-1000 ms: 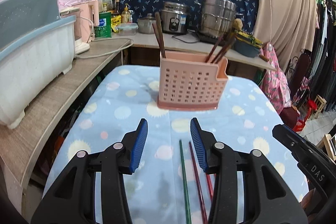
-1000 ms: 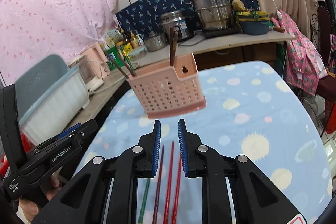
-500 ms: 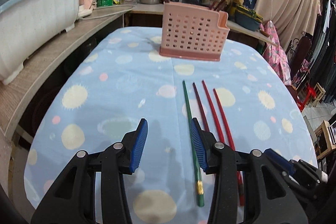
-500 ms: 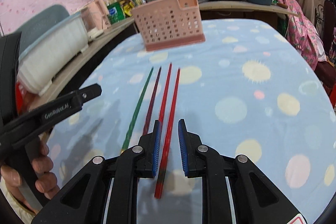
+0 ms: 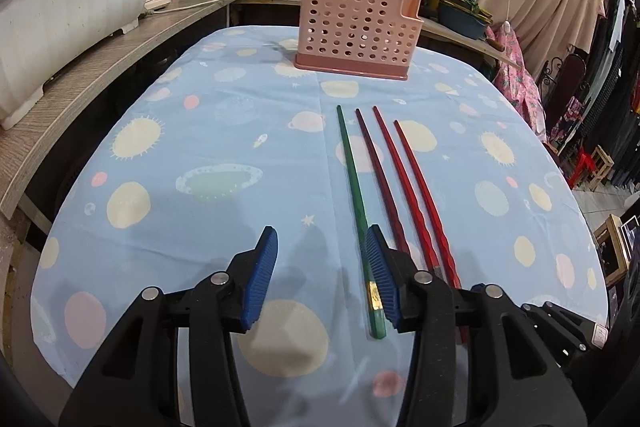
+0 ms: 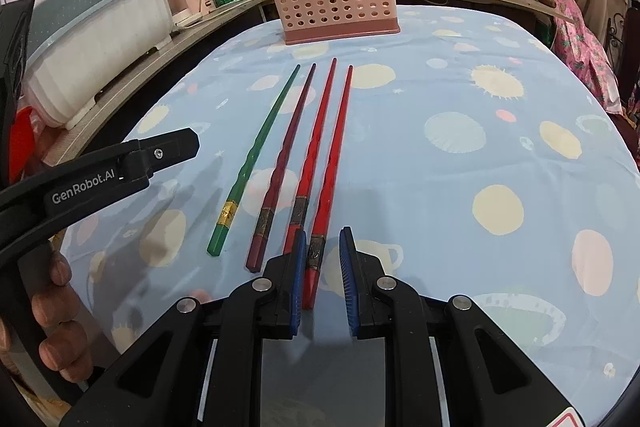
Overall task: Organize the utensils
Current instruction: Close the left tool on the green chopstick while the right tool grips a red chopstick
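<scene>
Picking up looks to be the step in hand: four chopsticks [image 6: 280,163] lie before the pink basket [image 6: 332,3]; the right gripper [image 6: 322,281], narrow and holding nothing, straddles the outer red chopstick [image 6: 332,163] and should pinch it; the left gripper [image 5: 320,275] stands half-wide and empty, the green chopstick [image 5: 354,195] inside its right pad.

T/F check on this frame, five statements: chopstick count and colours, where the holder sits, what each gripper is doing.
1. Four chopsticks lie side by side on the tablecloth. True.
2. The green chopstick is on the far right of the row. False: it is leftmost; a bright red chopstick is rightmost.
3. The pink holder stands beyond the chopstick tips. True.
4. The right gripper has lifted a chopstick. False: its jaws straddle the rightmost red one, which lies on the cloth.
5. The left gripper is open, the green chopstick beside its right pad. True.
</scene>
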`<state>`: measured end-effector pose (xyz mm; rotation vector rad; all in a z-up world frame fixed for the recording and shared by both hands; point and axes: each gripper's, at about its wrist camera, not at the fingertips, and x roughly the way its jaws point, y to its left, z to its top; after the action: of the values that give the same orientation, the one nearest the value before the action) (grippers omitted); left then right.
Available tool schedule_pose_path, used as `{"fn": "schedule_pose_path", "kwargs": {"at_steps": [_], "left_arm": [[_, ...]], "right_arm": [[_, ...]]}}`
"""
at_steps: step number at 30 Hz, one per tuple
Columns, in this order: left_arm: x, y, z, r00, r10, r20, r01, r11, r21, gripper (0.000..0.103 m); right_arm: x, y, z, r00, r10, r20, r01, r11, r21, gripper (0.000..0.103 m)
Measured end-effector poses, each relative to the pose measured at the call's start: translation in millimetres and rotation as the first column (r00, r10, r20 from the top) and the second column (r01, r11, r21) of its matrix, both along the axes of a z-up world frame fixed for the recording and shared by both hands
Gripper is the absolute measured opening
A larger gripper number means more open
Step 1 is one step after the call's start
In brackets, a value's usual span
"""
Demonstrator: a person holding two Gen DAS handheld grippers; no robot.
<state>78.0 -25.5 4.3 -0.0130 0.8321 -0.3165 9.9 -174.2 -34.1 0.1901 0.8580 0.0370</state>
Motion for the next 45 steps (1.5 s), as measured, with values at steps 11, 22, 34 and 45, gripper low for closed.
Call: {"fn": "schedule_pose_path", "kwargs": {"at_steps": [11,22,34,45], "left_arm": [[-18,-15,-9,0.998,-0.057,-0.008,0.057,0.998,0.024,0.048],[-17,-25,-27,0.998,-0.057,-0.036,0.059,0.996,0.071,0.047],[-19,-31,-33,0.999,-0.045,-0.03,0.048,0.992,0.119,0.034],[-18,-30,-33,0.997,-0.064,-0.048,0.068,0.994,0.086,0.007]], "right_arm": [[-5,-3,-2,1.0,-0.016,0.023,0.017,0.998,-0.058,0.007],[-9,-10,-2,0.999,-0.033,0.027,0.034,0.999,-0.039,0.007],[-11,-14,-3,0.999,-0.027,0.034,0.028,0.999,-0.016,0.007],[-11,-14,-3,0.999,-0.028,0.036,0.029,1.0,-0.01,0.007]]}}
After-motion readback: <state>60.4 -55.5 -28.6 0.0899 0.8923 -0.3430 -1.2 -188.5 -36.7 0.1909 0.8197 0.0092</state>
